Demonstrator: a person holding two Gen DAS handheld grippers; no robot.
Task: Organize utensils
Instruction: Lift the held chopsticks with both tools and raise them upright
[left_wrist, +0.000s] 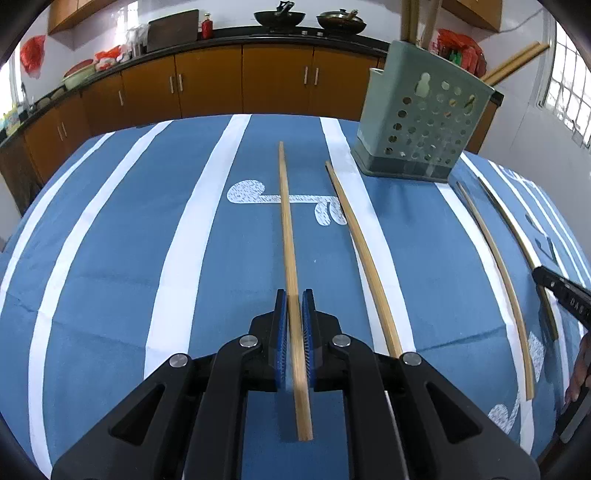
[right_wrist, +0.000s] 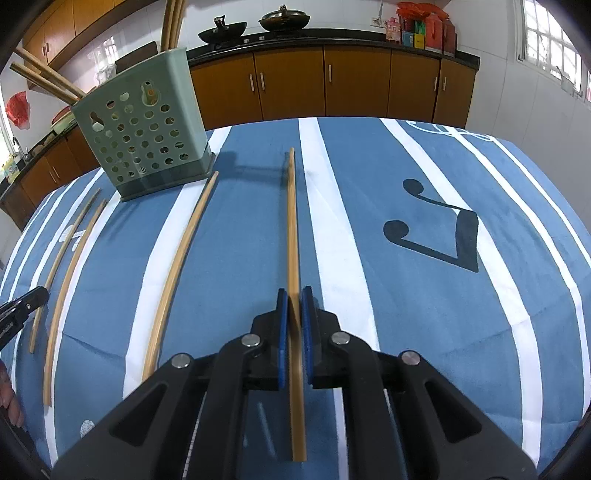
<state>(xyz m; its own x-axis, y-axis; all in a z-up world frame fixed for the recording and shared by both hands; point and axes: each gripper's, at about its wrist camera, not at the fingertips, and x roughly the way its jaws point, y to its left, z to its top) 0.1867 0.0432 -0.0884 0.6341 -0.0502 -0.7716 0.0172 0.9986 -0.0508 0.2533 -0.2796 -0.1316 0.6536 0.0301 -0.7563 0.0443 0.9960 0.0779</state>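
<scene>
Bamboo chopsticks are clamped in both claws. In the left wrist view a chopstick is gripped between the blue pads of the left claw, its far end resting on the blue-and-white striped cloth. The right claw is likewise closed on its own chopstick. A loose chopstick lies just beside (two more further right). The perforated green plastic holder stands upright beyond, with chopsticks inside.
</scene>
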